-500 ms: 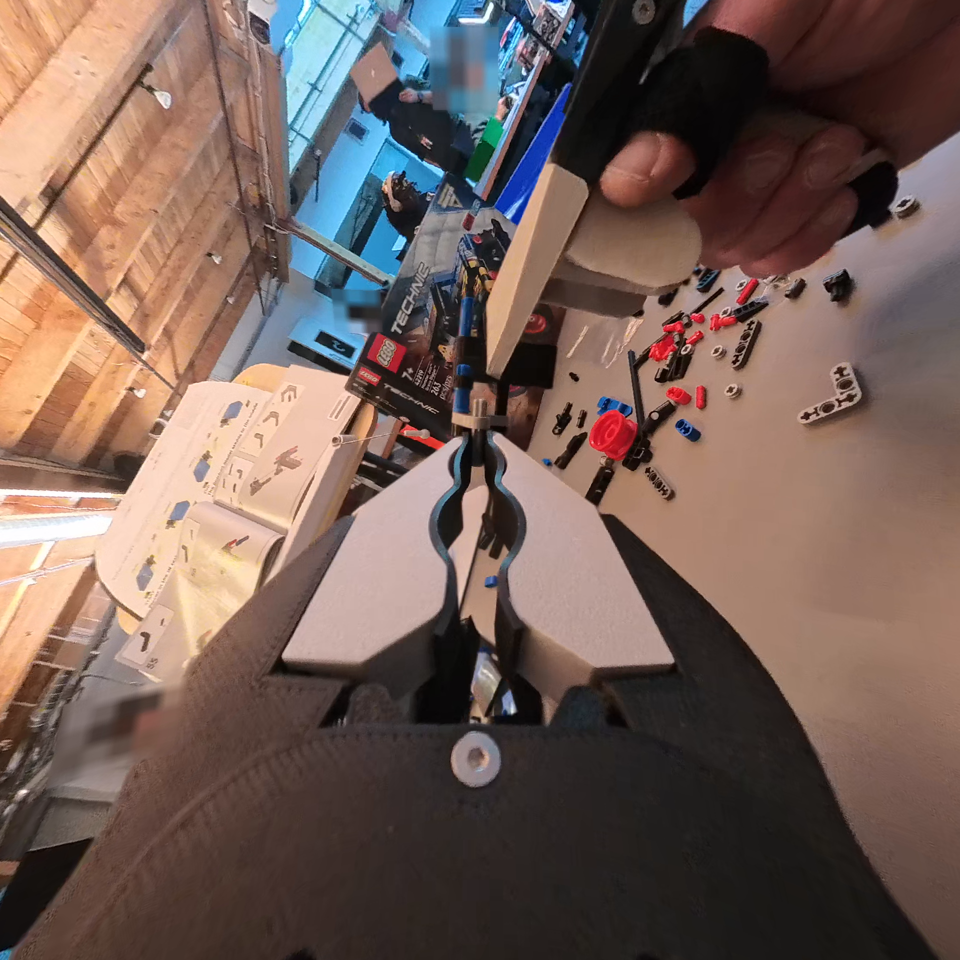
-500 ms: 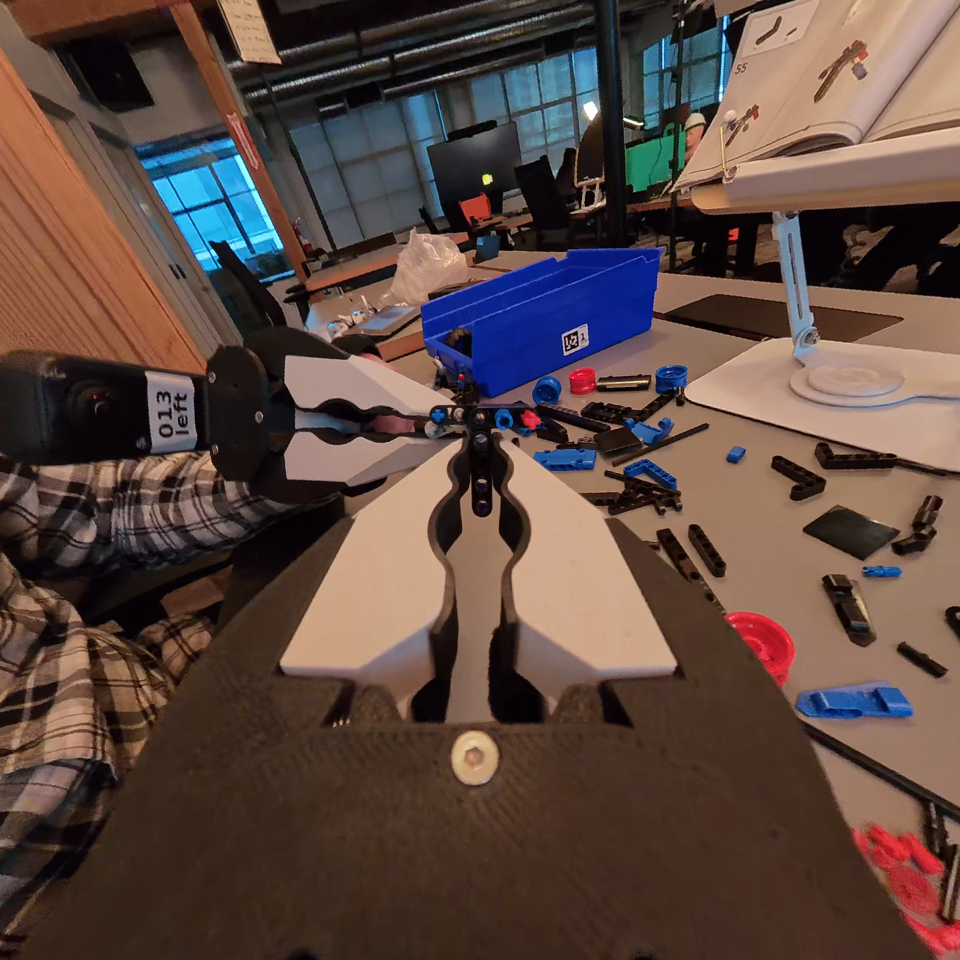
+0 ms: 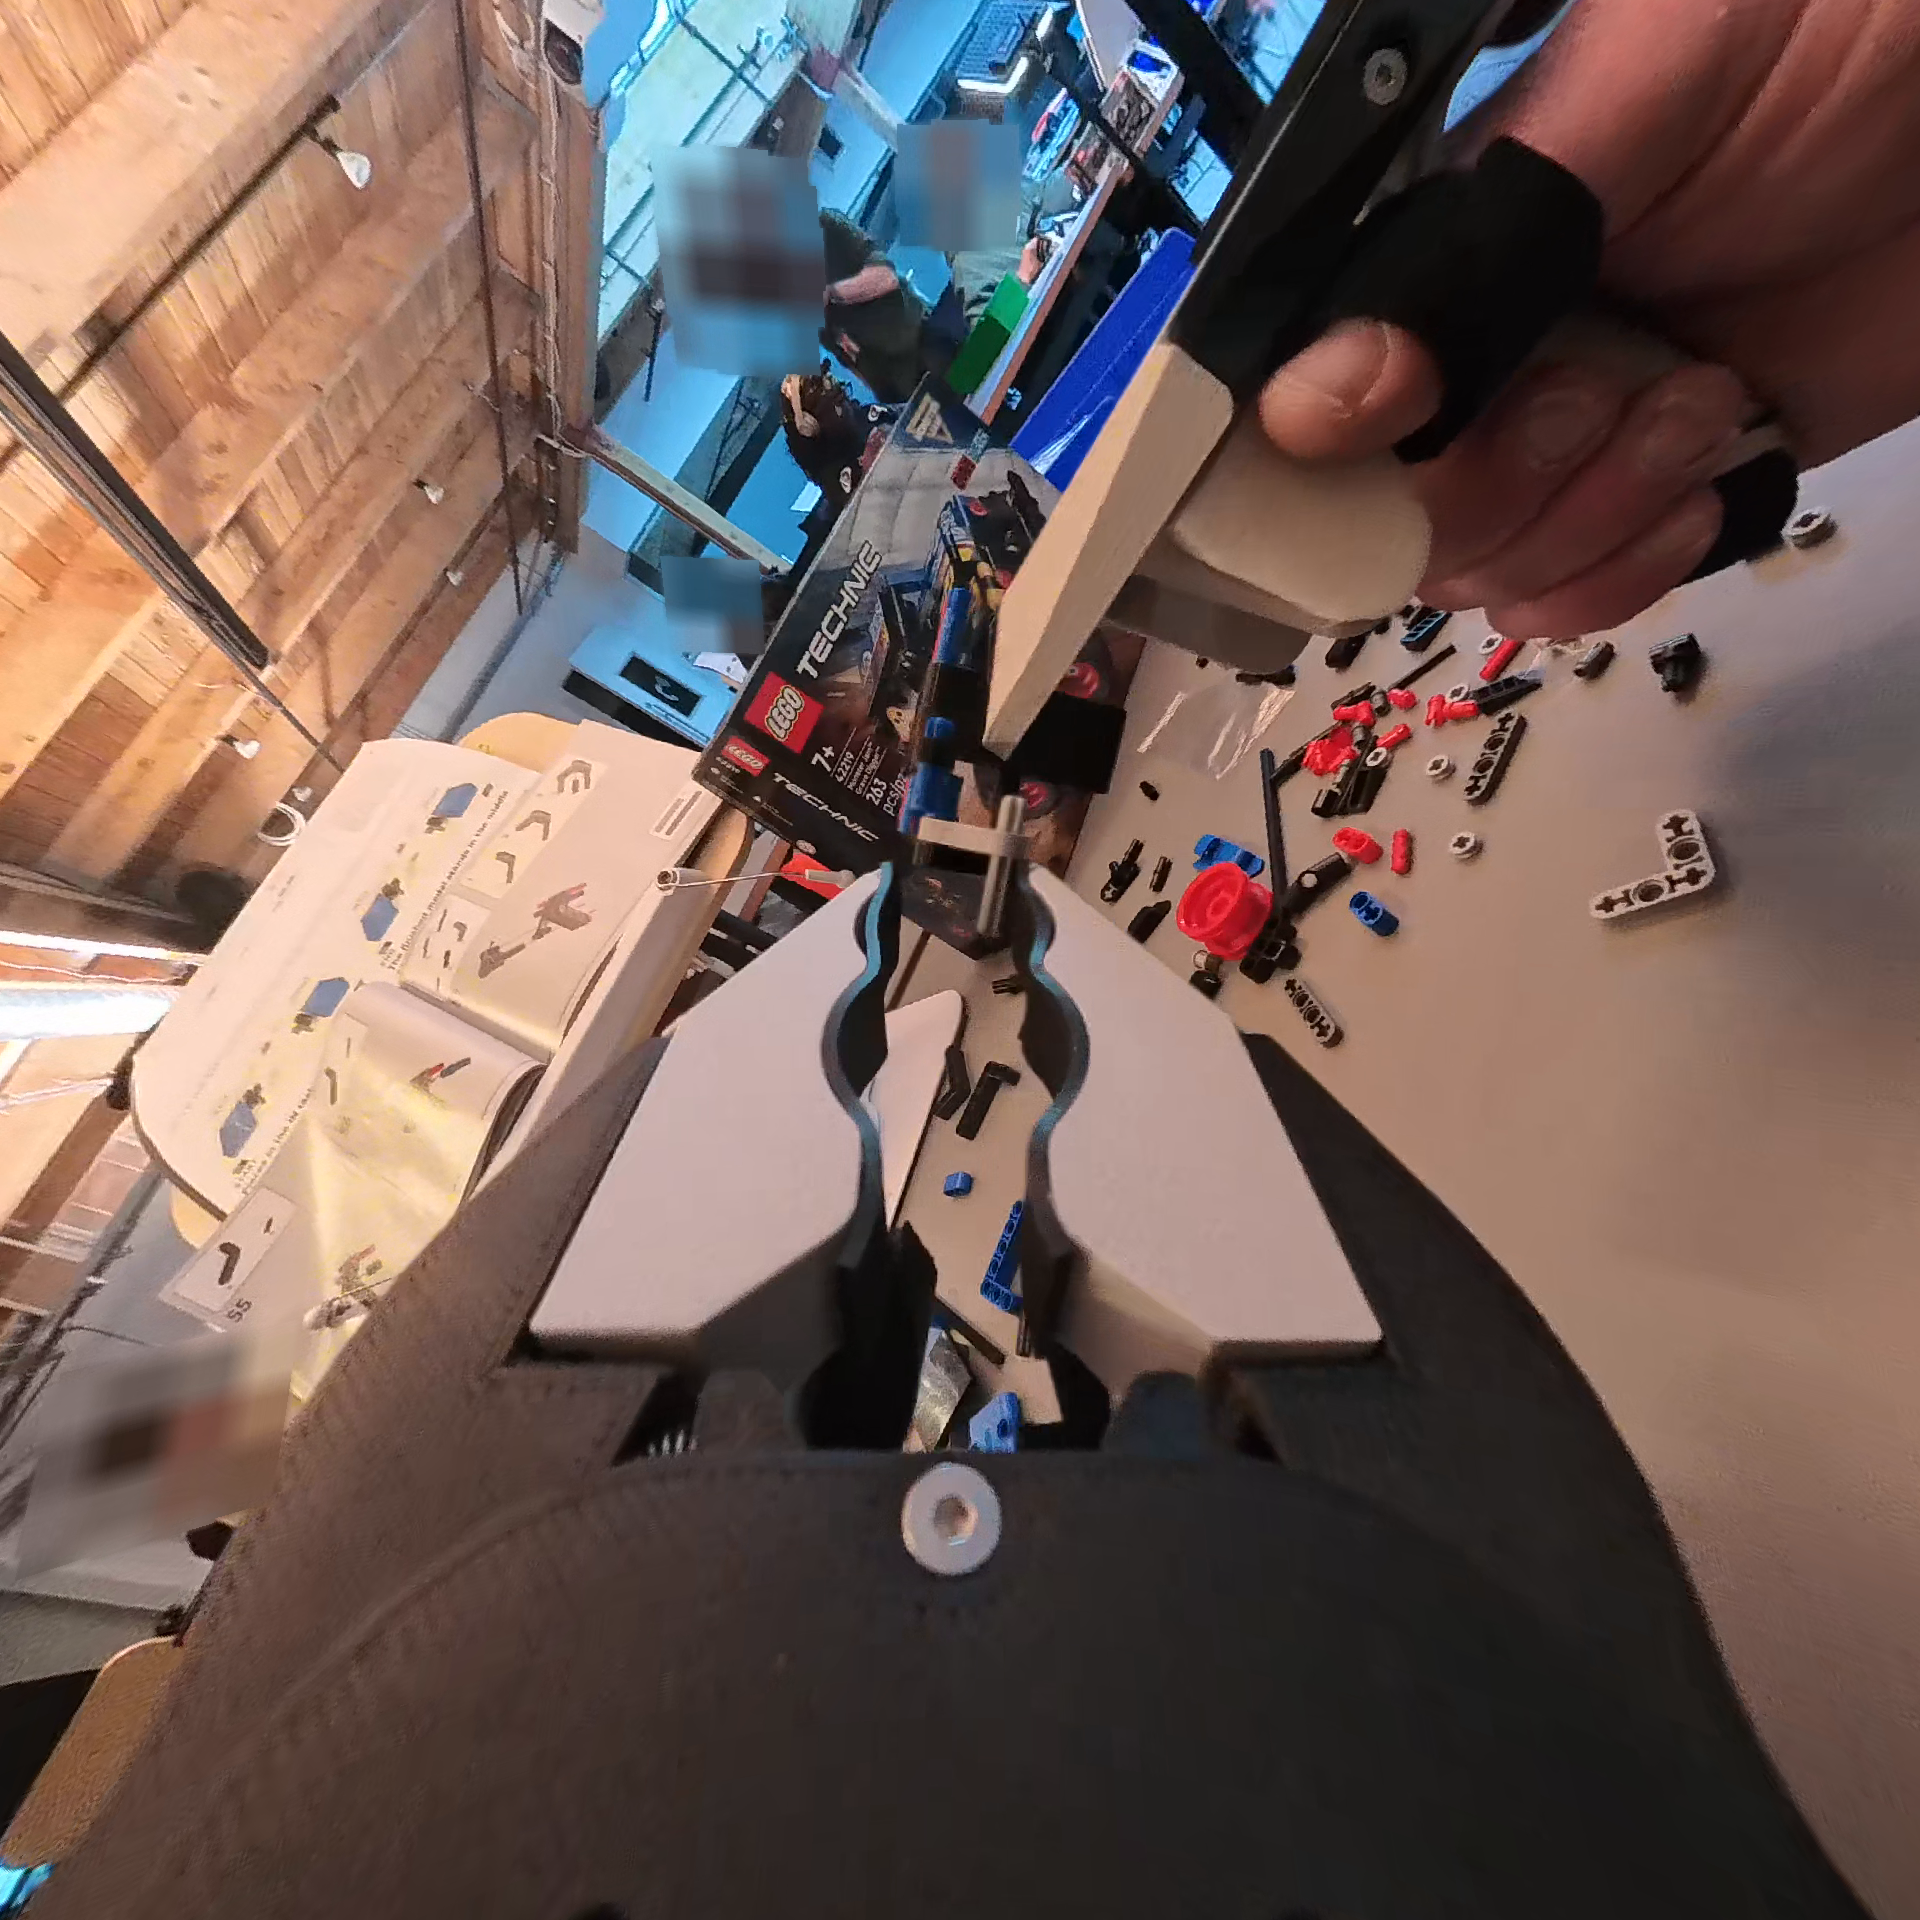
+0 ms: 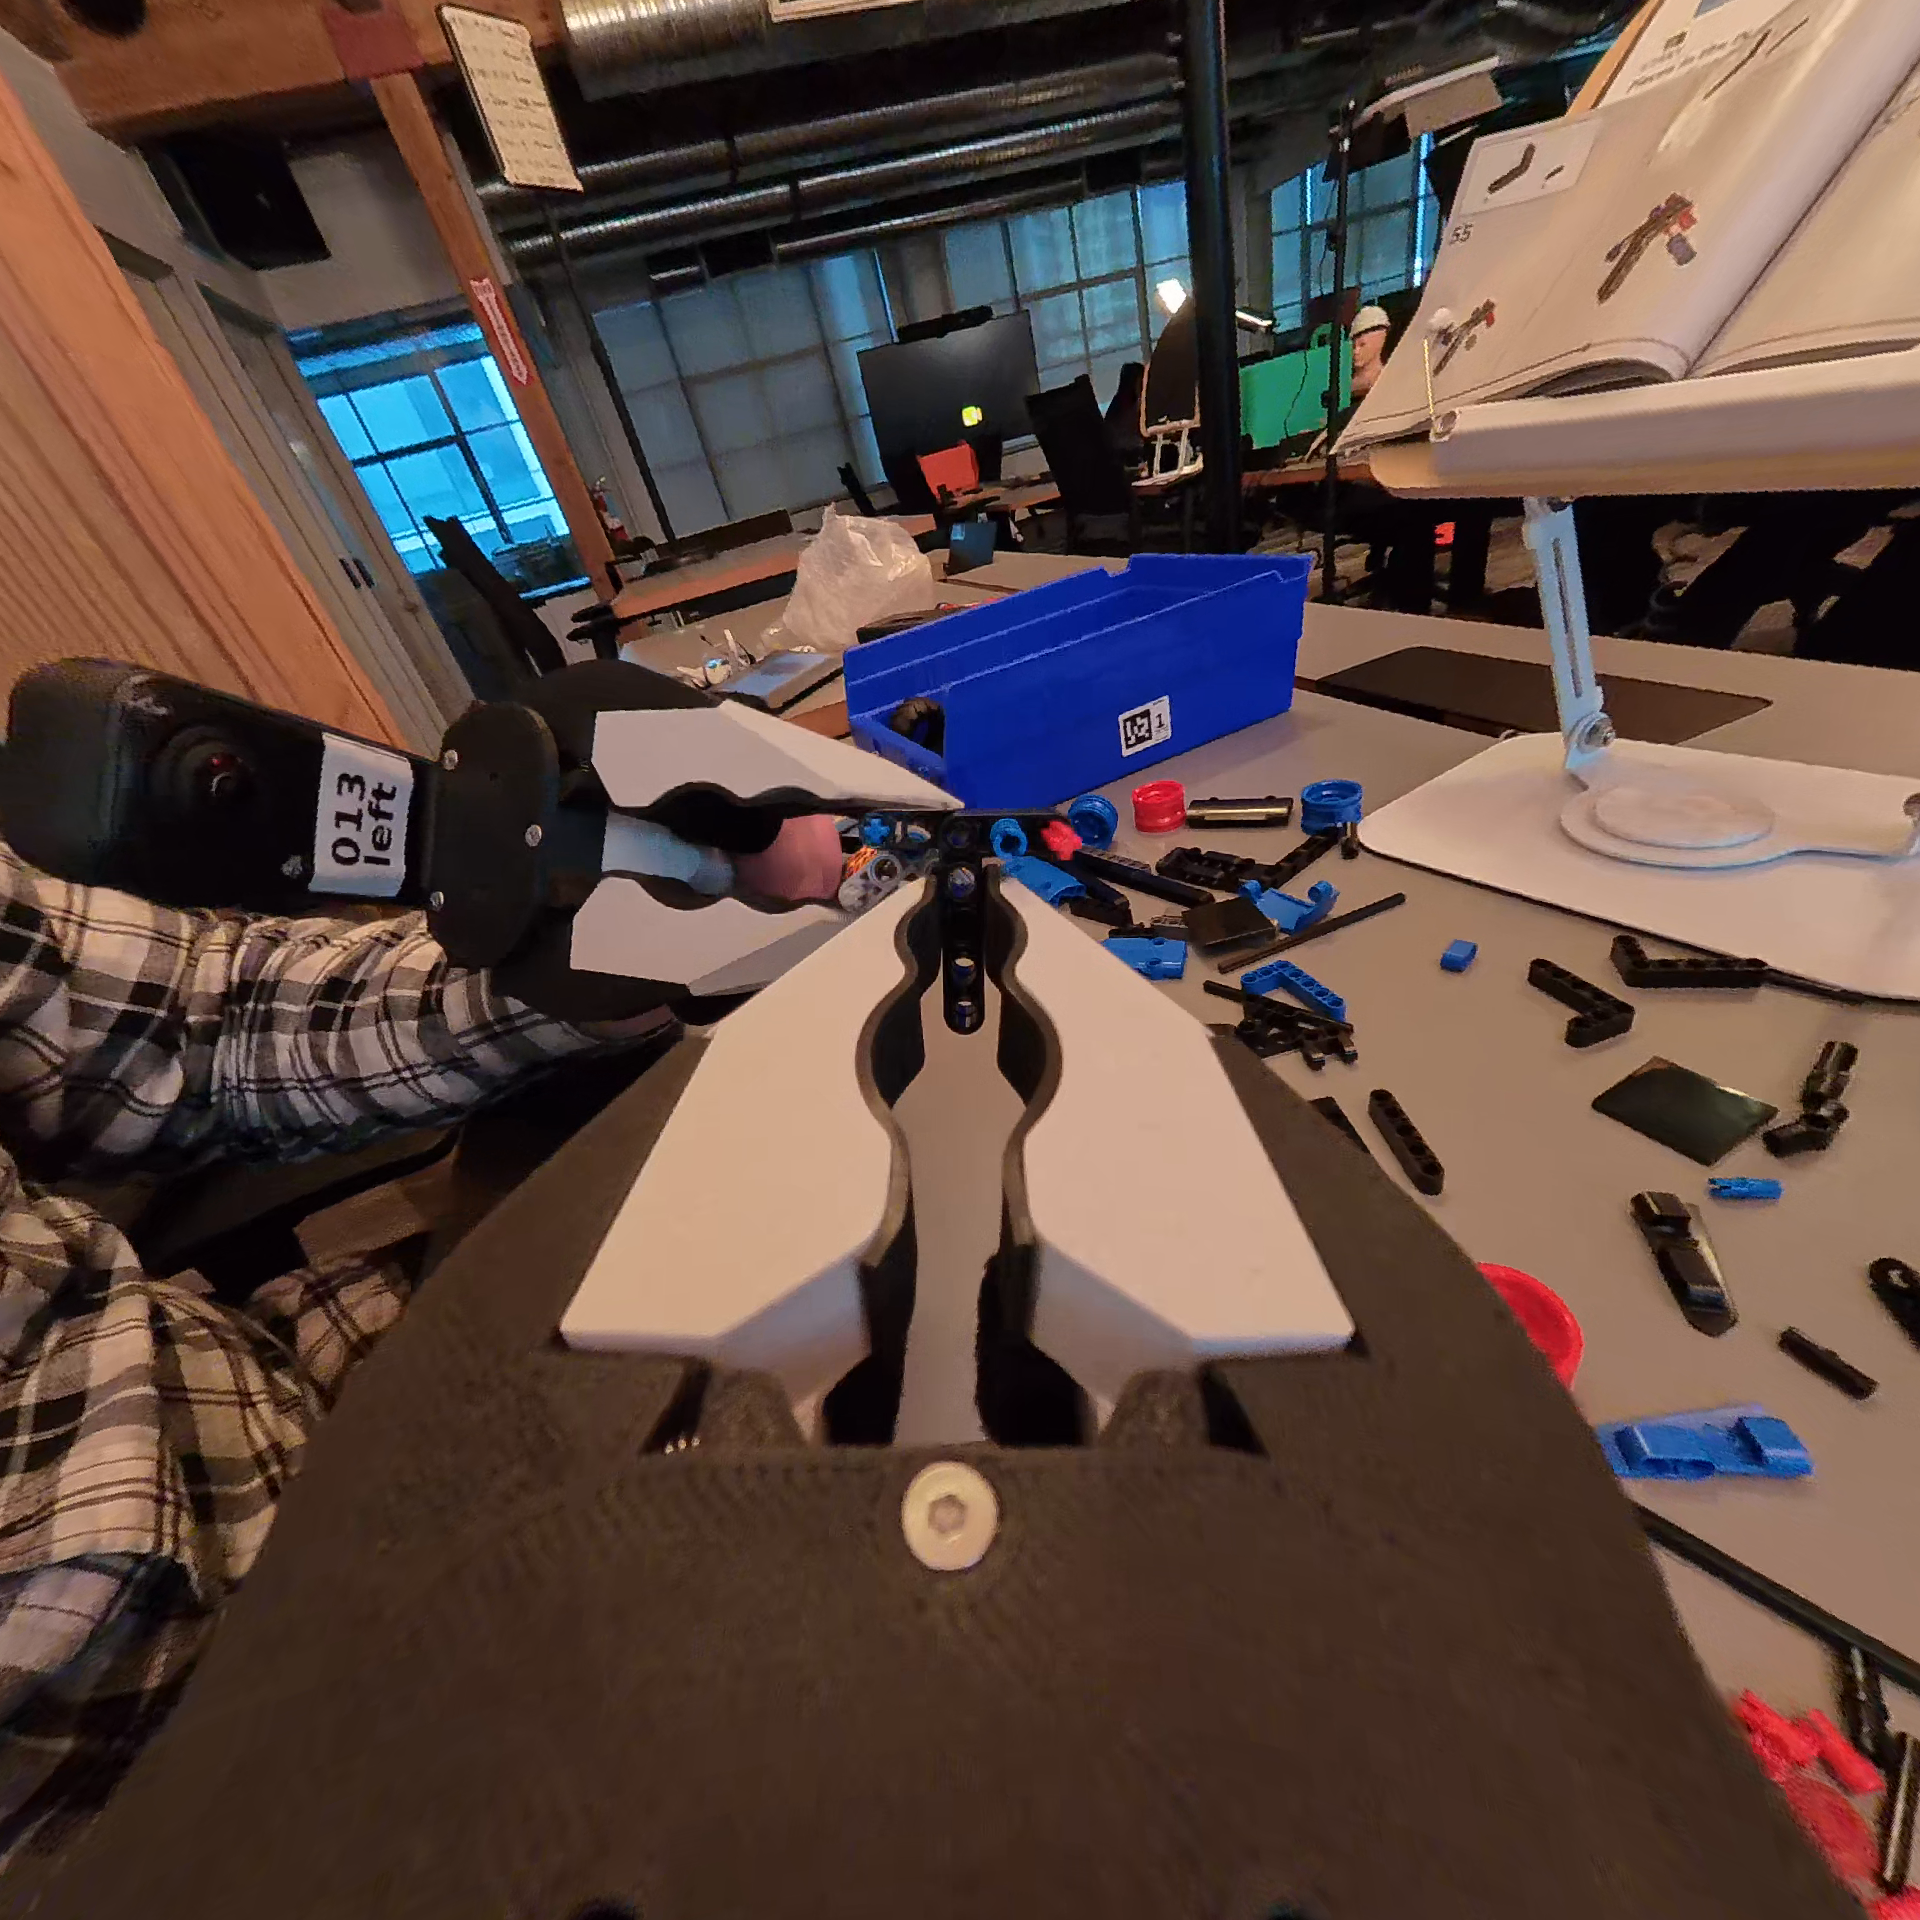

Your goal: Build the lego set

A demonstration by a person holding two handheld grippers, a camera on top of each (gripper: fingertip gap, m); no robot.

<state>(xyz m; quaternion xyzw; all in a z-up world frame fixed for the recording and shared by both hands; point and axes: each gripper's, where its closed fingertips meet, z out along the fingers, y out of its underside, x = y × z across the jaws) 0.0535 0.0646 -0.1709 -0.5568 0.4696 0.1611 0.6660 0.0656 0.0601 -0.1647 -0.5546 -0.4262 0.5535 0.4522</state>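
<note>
Right gripper (image 4: 958, 914) jaws clamped on perforated black beam (image 4: 961, 971). Left gripper (image 3: 956, 883) jaws apart. Only the right view shows the glossy blue bin (image 4: 1081, 665) behind the beam.

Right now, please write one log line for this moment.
left gripper: open beside assembly | right gripper: shut on black beam of assembly | loose parts on table

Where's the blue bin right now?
Right wrist view, centre background: the blue bin sits on the grey table, behind the scattered loose pieces, left of the white book stand.
</note>
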